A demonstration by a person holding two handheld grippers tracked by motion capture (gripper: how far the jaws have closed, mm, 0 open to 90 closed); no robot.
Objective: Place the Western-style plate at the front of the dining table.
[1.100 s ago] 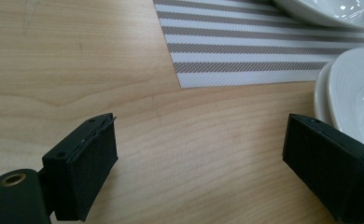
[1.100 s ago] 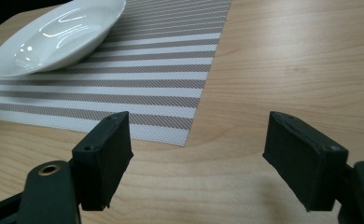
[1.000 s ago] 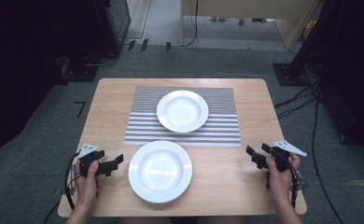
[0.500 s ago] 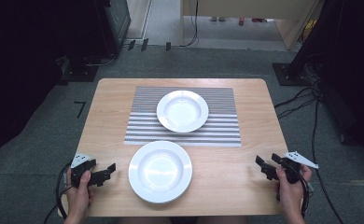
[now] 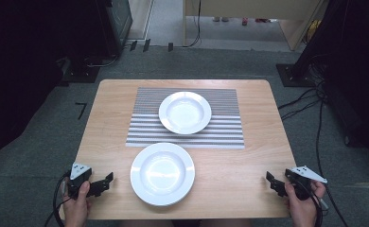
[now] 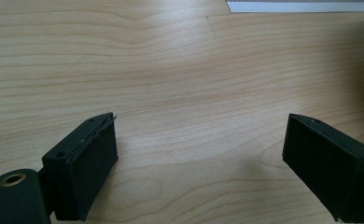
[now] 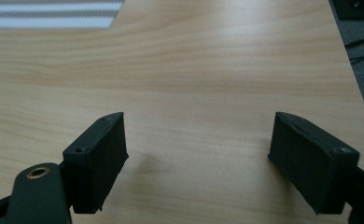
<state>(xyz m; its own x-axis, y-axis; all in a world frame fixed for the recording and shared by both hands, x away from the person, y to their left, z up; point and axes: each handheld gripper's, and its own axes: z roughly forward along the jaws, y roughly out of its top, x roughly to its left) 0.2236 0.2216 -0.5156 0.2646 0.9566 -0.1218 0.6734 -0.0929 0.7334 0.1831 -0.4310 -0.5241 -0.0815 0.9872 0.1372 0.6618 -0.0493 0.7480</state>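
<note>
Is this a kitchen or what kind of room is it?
Probably not a kitchen; it looks like a lab or workroom. A wooden table stands on grey carpet, loose cables trail across the floor, and dark equipment stands behind.

Both grippers (image 5: 103,182) (image 5: 273,182) nearer table edge.

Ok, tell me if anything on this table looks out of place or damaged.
Only one thing: the near plate sits on bare wood, off the striped mat that holds the far plate. Both plates look empty, upright and intact. The left tool and right tool are open over the table.
</note>
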